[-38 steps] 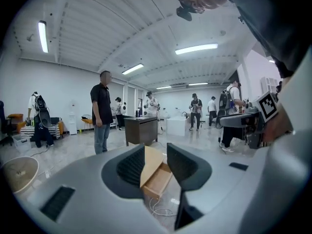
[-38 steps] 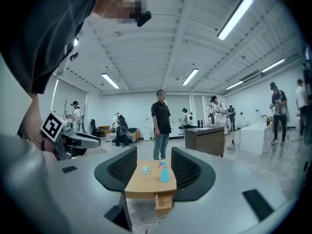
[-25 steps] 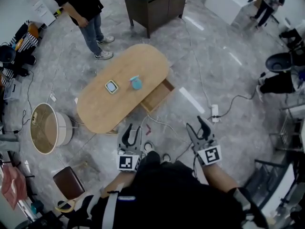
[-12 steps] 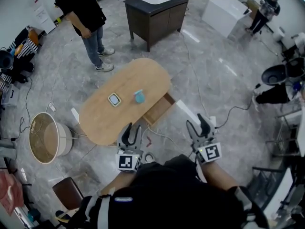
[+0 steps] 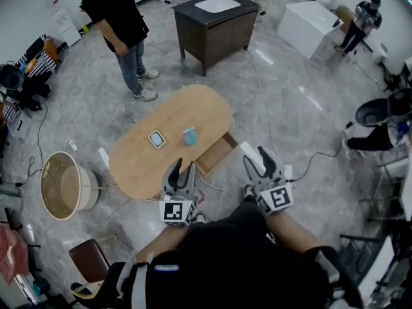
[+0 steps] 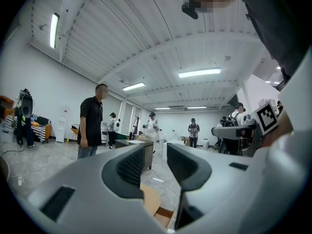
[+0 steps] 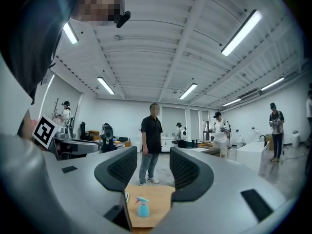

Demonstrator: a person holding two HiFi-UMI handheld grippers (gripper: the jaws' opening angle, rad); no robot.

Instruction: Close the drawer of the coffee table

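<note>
Close to the body, shows left gripper and right gripper, jaws of each parted with nothing between. Just beyond, finds the drawer pulled out of the coffee table on its near side; looks light, stiff wood, likely to slide under a flat push on the front board, no grip needed. Cannot make out front face, handle or runners from above

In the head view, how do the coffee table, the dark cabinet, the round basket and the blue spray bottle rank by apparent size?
1. coffee table
2. dark cabinet
3. round basket
4. blue spray bottle
The cabinet stands farther from the camera, yet it still looks larger than the basket.
</note>
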